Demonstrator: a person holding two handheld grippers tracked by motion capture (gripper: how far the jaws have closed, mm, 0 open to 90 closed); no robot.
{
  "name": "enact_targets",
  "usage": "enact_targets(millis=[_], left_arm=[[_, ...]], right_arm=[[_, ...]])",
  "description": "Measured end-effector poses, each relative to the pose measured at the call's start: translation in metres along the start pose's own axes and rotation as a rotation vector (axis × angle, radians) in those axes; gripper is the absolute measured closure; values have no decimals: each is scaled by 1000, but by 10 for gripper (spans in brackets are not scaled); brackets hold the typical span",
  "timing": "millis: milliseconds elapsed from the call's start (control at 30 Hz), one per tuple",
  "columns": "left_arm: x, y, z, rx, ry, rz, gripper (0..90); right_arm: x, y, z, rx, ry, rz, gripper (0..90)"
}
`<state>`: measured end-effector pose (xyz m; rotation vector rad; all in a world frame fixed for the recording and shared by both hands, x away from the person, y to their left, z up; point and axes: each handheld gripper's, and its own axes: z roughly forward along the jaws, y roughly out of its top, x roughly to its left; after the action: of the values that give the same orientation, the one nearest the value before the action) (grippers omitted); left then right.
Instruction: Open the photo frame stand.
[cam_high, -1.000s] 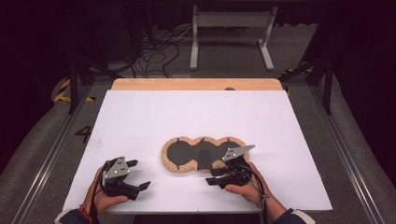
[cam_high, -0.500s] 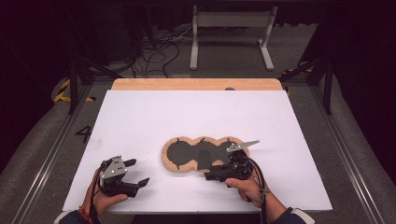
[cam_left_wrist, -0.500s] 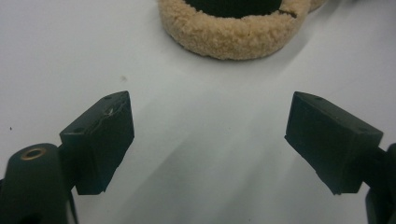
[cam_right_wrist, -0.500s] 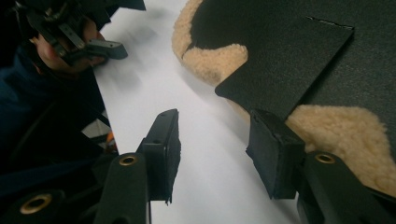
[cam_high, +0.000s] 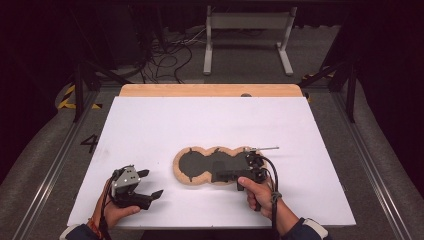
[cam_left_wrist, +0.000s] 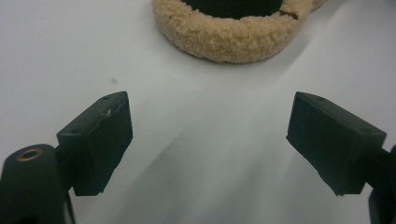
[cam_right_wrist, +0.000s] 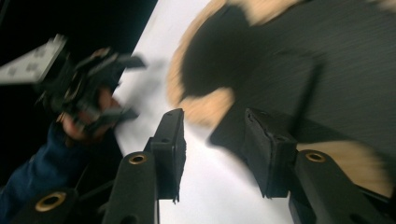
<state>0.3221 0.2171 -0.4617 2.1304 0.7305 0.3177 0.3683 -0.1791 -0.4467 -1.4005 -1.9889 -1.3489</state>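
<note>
Right gripper (cam_high: 220, 176): I see it lying low over the mat's near edge, jaws part-open and just closing, nothing pinched.
Left gripper (cam_high: 152, 184): I read its jaws as spread wide, bare counter (cam_high: 150, 125) between them.
Mat (cam_high: 200, 166): fleece-rimmed, dark-centred, lobed, flat on the counter; under the right gripper, just ahead of and apart from the left.
</note>
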Motion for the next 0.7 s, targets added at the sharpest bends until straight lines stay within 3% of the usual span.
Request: enact_targets(millis=[67,133,200,233,267,333,500,633,700], left_arm=[[2,5,6,4,-18,-6,145],[3,8,8,4,-22,-9,145],[3,9,9,1,-22,-13,144],[3,10,9,4,-25,-11,142],[3,10,9,8,-18,-3,142],[3,8,8,11,-16,1,141],[3,3,5,16,-16,-10,138],[2,3,3,16,-18,6,136],[1,2,3,17,-18,4,135]], right_arm=[[-7,2,-2,-15,25,31,605],[-8,2,0,-15,39,34,606],[-7,2,3,6,57,28,606],[-2,0,8,41,73,4,603],[-2,0,8,41,73,4,603],[5,-1,3,43,42,-17,501],[0,-6,-11,59,50,-4,510],[-2,-13,-14,95,40,-10,492],[-3,-15,-16,105,27,-14,443]])
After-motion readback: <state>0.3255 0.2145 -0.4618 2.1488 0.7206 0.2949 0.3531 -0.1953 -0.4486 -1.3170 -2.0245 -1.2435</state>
